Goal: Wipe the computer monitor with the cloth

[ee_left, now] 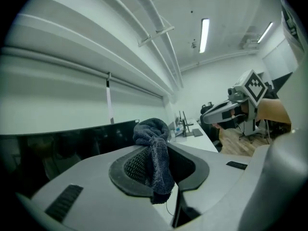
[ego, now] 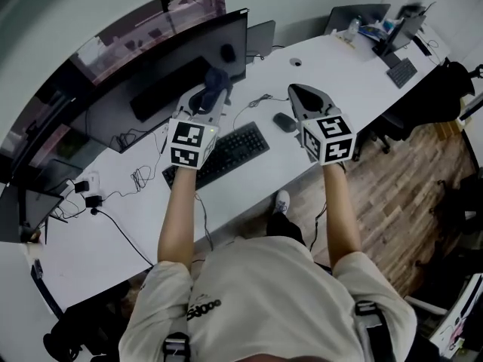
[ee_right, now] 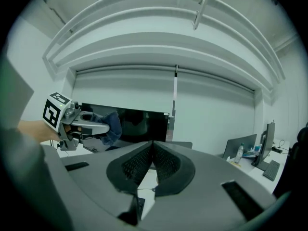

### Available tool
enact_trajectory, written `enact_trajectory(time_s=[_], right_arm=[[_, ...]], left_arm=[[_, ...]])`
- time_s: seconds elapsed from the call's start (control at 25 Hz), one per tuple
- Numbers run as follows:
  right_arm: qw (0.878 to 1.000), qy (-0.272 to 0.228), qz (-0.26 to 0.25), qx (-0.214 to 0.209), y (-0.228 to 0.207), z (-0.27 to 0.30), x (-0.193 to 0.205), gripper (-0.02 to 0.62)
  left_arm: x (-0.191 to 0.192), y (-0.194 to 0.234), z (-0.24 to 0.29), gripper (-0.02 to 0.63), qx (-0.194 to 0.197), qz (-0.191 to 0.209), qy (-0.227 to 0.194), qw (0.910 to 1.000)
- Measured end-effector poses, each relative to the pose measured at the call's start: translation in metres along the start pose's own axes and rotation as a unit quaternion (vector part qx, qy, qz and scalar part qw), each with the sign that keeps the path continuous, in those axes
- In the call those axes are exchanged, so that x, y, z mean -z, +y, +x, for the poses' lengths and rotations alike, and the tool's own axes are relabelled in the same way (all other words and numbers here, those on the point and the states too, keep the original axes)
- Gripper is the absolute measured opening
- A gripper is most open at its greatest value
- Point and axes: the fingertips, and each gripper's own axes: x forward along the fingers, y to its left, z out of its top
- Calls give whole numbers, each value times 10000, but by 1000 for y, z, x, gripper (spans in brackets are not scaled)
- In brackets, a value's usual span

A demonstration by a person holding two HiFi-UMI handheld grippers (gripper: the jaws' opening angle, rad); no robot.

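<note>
Along the rear edge of the long white worktop (ego: 324, 62) stands the wide black curved computer monitor (ego: 136, 81), screen dark. The left hand-held gripper (ego: 216, 90) is raised in front of the right part of that screen, its jaws clamped on a bunched dark blue terry cloth (ee_left: 154, 146). A wad of the cloth stands proud above the jaw tips and a tail hangs below them. No view settles whether the cloth touches the glass.

The right hand-held gripper (ee_right: 153, 150) has its jaws pressed together with nothing between them. It hangs apart to the right, above the small dark computer mouse (ego: 284, 121).

Assessment: the step in hand is bringing the cloth to the screen, or the very start of the wipe. The next move calls for setting the wad against the glass with light, even pressure and sweeping towards the left end of the screen, following its curve. The screen's right edge lies close to the cloth, so a stroke that way would soon run off the glass.

Open room: the space before the screen is free. The black keyboard (ego: 226, 153) lies below, near the worktop's front edge. Loose black cables (ego: 139, 176) trail at the worktop's left and would only matter on a low pass.
</note>
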Motion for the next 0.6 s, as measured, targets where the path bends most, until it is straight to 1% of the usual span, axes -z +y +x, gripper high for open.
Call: enact_trajectory(time_s=[0.16,0.32,0.52,0.6], right_arm=[[9999,16,-126,12,34,-24,2,5],[9996,25,-279,-34,66,-49,5,5],[9991,73,-422,-53,97,-78,14,5],[9988,78,-479,-77,107,-87,16,5]], left_arm=[[10,-9,-44,90,-32,155,52,9999],[16,-16,-83,91,-108,197,39,9997],[23,-38,-121,91,1,395,20,9992],[27,-46,-133,91,39,391,35,9992]])
